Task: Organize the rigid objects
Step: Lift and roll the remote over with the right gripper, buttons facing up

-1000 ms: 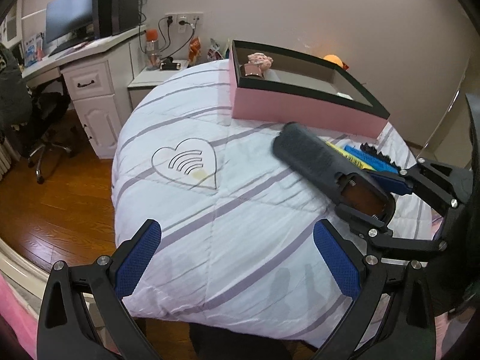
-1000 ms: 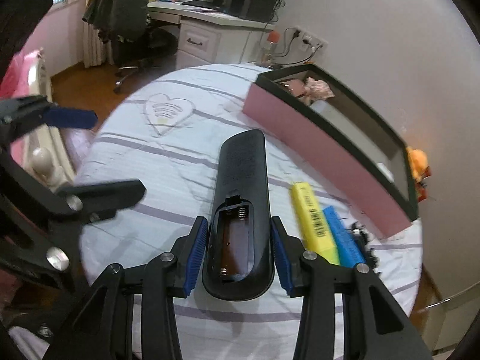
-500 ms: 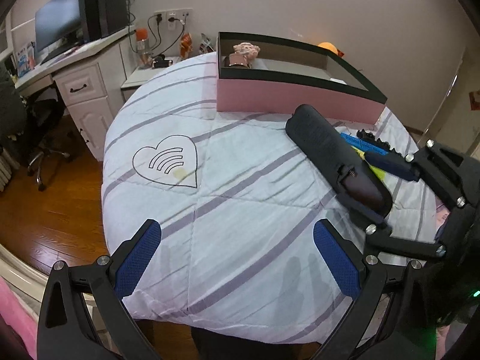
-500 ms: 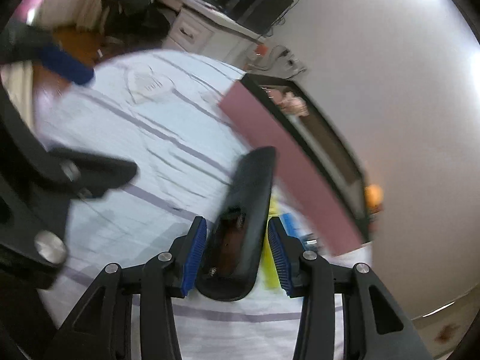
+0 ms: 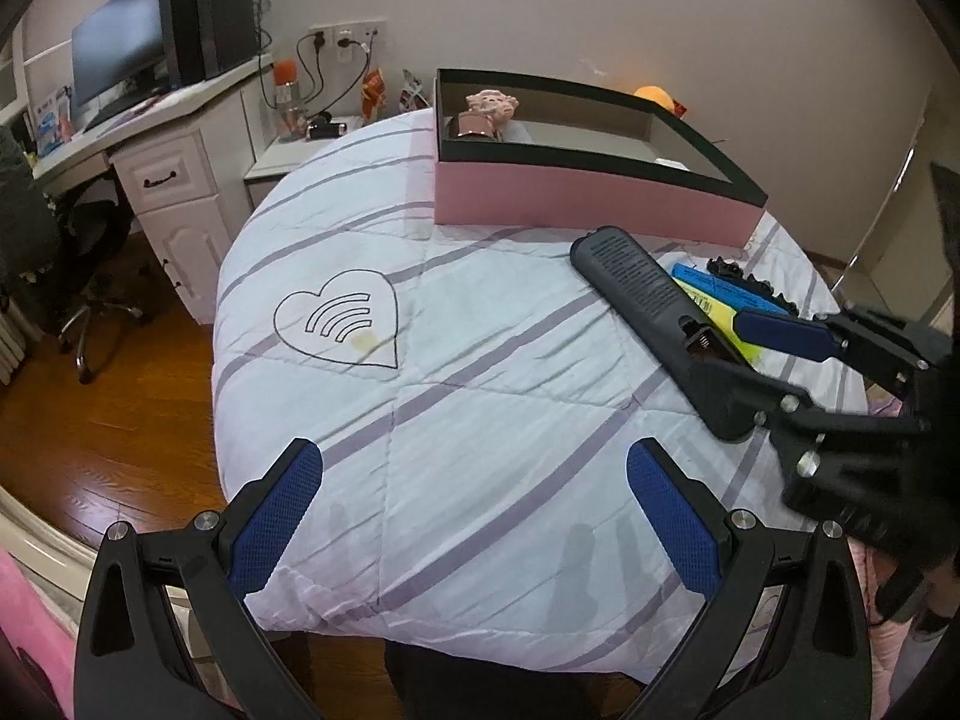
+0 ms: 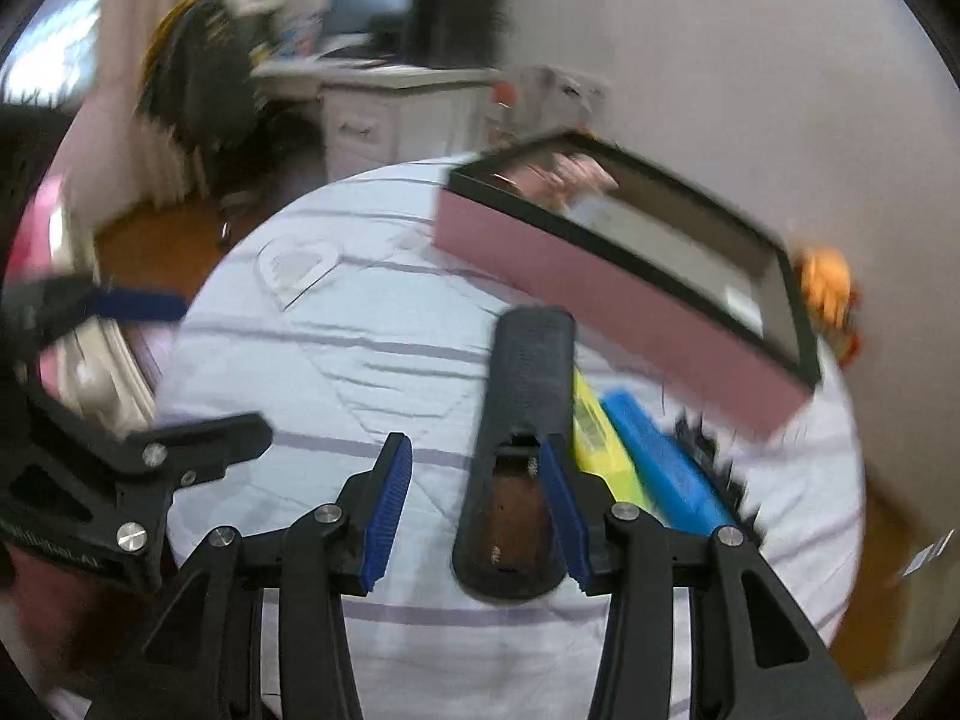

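A black remote control [image 5: 654,306] with its battery bay uncovered lies back-side up on the striped quilt, also in the right wrist view [image 6: 519,450]. My right gripper [image 6: 477,516] is open around its near end; the right pad touches it, the left pad stands apart. It shows from the side in the left wrist view [image 5: 774,372]. My left gripper [image 5: 474,516] is open and empty over the quilt's near edge. A pink box with a black rim [image 5: 594,198] stands at the back, also in the right wrist view [image 6: 612,306].
A yellow block [image 6: 591,426], a blue block [image 6: 660,462] and a black spiky item [image 5: 750,288] lie right of the remote. A pink figurine [image 5: 486,111] sits in the box. A heart print [image 5: 342,324] marks the quilt. A desk [image 5: 150,138] with a monitor stands left.
My right gripper has opened and let go of the remote, which now rests on the quilt near the box. The right wrist view is motion-blurred. The left gripper stays open.
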{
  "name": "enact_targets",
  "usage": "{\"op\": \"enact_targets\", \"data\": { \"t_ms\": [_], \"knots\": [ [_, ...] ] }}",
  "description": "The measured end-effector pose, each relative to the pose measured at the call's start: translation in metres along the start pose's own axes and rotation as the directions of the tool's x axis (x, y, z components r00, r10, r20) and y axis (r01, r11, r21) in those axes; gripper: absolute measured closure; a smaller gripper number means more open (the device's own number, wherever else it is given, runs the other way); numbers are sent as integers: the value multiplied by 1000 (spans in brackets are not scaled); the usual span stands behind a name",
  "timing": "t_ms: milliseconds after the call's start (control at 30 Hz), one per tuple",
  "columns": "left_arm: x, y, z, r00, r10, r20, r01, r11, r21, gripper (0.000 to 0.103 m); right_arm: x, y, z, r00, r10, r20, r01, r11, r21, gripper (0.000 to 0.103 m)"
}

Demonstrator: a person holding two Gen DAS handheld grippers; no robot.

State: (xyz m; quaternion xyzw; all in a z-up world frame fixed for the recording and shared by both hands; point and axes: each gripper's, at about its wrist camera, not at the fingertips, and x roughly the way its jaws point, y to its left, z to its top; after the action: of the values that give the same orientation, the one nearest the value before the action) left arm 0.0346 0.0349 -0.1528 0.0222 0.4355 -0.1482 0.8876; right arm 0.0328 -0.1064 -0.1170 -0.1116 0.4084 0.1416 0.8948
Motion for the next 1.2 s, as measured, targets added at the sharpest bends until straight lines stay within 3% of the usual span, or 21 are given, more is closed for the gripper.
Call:
{"op": "enact_targets", "data": {
  "t_ms": [200,500,667,733,767,1000,1200],
  "knots": [
    [5,-7,2,1000,-11,-10,11,1000,27,0,12,-32,-8,992,127,-16,-119,962,246,57],
    [8,-11,2,1000,-24,-14,24,998,52,0,33,-63,-12,971,235,-43,-197,889,413,57],
    [13,-12,2,999,-30,-24,31,998,57,0,48,-81,-16,933,359,-8,-307,810,499,57],
    [14,-13,3,999,-34,-25,35,998,55,0,53,-88,-16,919,394,5,-340,785,518,63],
    [15,-14,3,999,-36,-26,37,998,56,0,55,-89,-16,917,399,4,-344,785,515,70],
    [15,-19,2,999,-36,-29,38,997,65,0,55,-72,-4,925,376,-51,-325,854,405,70],
    [13,-17,-1,999,-32,-27,34,998,54,0,67,-83,2,885,458,-83,-385,821,421,70]
  ]
}}
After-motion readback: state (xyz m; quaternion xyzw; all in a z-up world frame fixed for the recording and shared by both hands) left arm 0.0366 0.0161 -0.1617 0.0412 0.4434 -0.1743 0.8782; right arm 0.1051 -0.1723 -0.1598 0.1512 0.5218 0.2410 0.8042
